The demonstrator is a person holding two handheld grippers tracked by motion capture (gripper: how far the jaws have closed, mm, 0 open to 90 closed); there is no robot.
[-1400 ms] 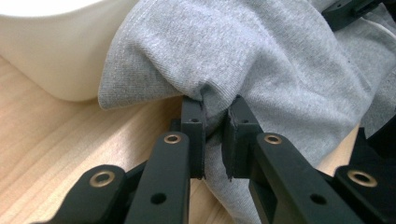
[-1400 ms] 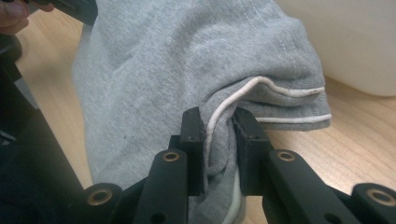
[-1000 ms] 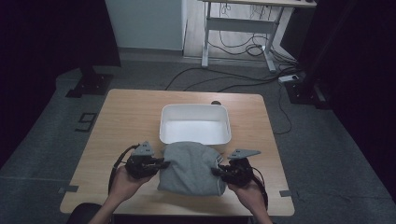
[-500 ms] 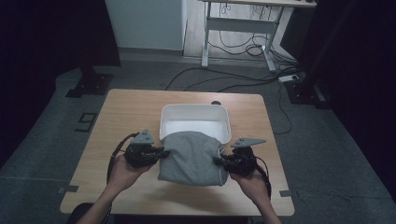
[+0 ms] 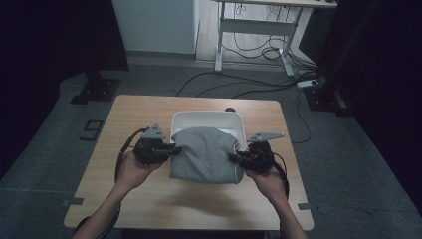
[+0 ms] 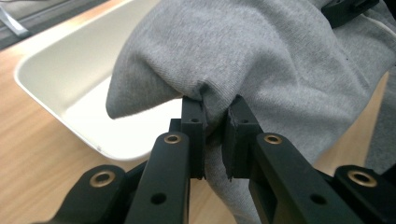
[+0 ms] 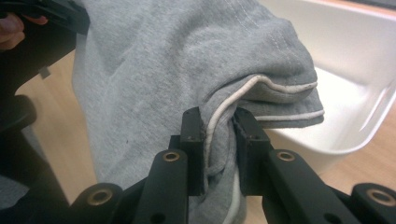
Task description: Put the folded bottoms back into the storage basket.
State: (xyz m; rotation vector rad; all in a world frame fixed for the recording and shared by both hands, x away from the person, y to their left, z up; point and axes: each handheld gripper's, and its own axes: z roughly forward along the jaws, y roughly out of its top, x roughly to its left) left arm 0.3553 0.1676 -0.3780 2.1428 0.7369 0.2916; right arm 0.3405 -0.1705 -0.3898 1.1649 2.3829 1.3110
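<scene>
A folded grey garment (image 5: pixel 206 154) hangs between my two grippers, lifted off the wooden table (image 5: pixel 139 199); its far edge overlaps the near rim of a white bin (image 5: pixel 206 118). My left gripper (image 5: pixel 171 149) is shut on the garment's left side; in the left gripper view the grey cloth (image 6: pixel 261 60) is pinched at the left gripper (image 6: pixel 215 122), over the white bin (image 6: pixel 70 70). My right gripper (image 5: pixel 235 158) is shut on the right side; the right gripper (image 7: pixel 218 128) clamps a fold of the garment (image 7: pixel 154 79) with a white seam, beside the bin (image 7: pixel 355 60).
A small dark object (image 5: pixel 229 110) lies on the table just behind the bin. Beyond the table's far edge are cables (image 5: pixel 259 87) on the floor and a desk frame (image 5: pixel 251 25). Bare wood lies to the left of and in front of the garment.
Both grippers have carried the garment up and away from me, from the table's near part to over the bin's near rim. Both stayed shut on it.
</scene>
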